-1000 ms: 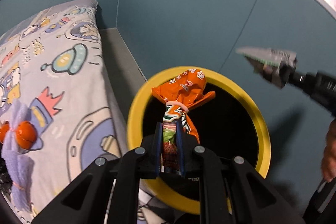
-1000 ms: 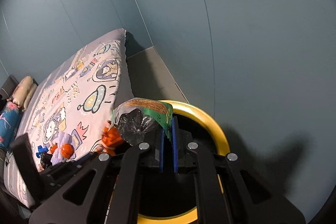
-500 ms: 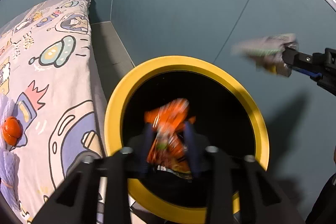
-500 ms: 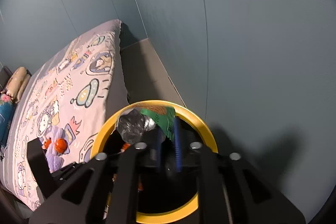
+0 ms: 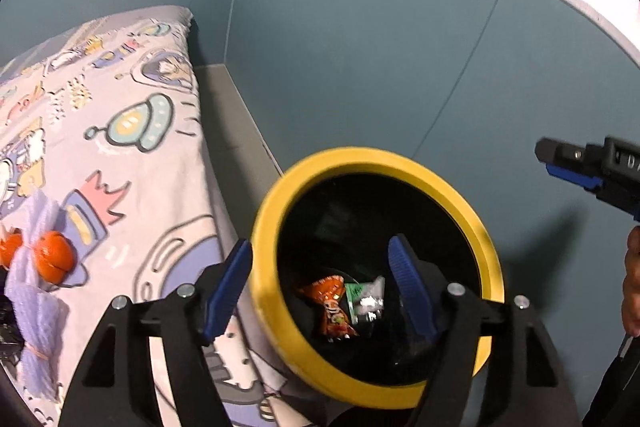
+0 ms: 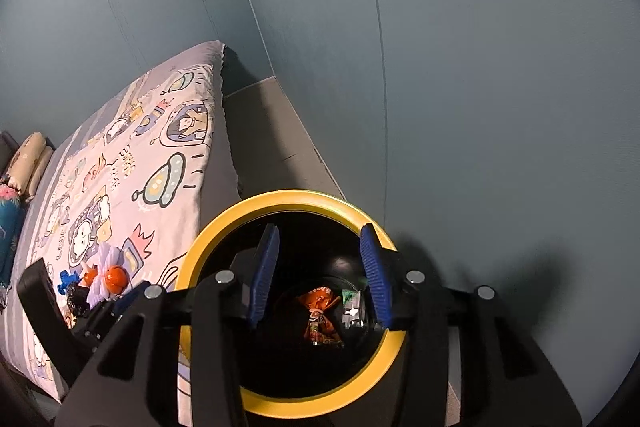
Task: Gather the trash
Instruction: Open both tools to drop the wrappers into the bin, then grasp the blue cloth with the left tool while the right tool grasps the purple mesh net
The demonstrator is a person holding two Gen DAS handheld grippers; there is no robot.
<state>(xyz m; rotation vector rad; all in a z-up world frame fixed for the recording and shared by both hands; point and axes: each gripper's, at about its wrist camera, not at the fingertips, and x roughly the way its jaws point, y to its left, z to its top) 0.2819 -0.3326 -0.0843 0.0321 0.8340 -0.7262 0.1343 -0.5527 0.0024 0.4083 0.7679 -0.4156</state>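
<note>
Down at the bottom of the bin [image 5: 276,307] lie the 2 pieces of trash: an orange snack wrapper [image 5: 330,305] and, just beside it on the right, a green and silver wrapper [image 5: 366,301]; the right wrist view shows the same pair, the orange one [image 6: 320,315] left of the green and silver one [image 6: 352,307]. The bin has a yellow rim and a black inside, and it stands on the grey floor [image 6: 272,143] between the bed [image 5: 120,155] and the blue wall [image 5: 360,67]. My left gripper [image 5: 320,283] hangs above the opening with its blue pads spread wide and its jaws opening, nothing between them. My right gripper [image 6: 322,277] is over the bin too, its jaws opening and empty; in the left view its tip [image 5: 580,167] shows at the right edge, above my hand [image 5: 632,283]. On the cartoon-print bedspread lies a toy with orange balls and lilac yarn [image 5: 40,267].
</note>
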